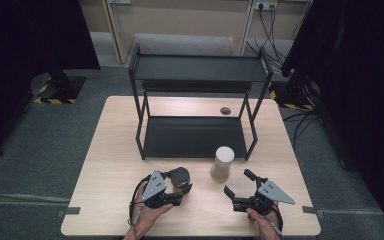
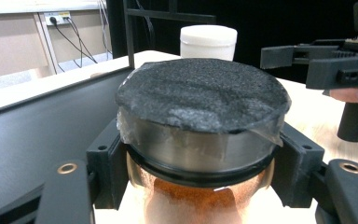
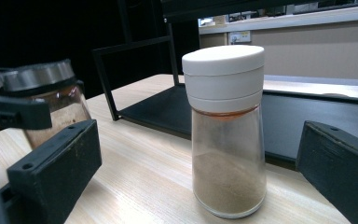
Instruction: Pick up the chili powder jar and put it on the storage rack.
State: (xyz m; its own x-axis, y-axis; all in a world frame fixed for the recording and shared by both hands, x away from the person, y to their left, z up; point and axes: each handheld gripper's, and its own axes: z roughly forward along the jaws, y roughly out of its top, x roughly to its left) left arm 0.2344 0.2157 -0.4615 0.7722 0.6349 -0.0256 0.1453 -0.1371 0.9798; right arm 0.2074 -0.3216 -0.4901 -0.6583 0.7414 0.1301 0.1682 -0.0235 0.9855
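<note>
Two jars matter: the dark-lidded jar [image 2: 200, 135], clamped in the left gripper [image 1: 172, 192], could slip; the right gripper [image 1: 240, 187], jaws open and empty, could topple the white-lidded jar [image 3: 226, 130].

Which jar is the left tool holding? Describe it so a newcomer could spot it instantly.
Start at the black two-tier shelf on the wooden table. In front of it, the left tool clamps a dark-lidded jar; its neighbour, the white-capped jar, stands free.

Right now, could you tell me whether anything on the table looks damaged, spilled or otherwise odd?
One oddity: the dark-lidded jar held in the left gripper has crinkled clear film sticking out under its lid. The white-capped jar stands upright, and no spill shows on the table.
</note>
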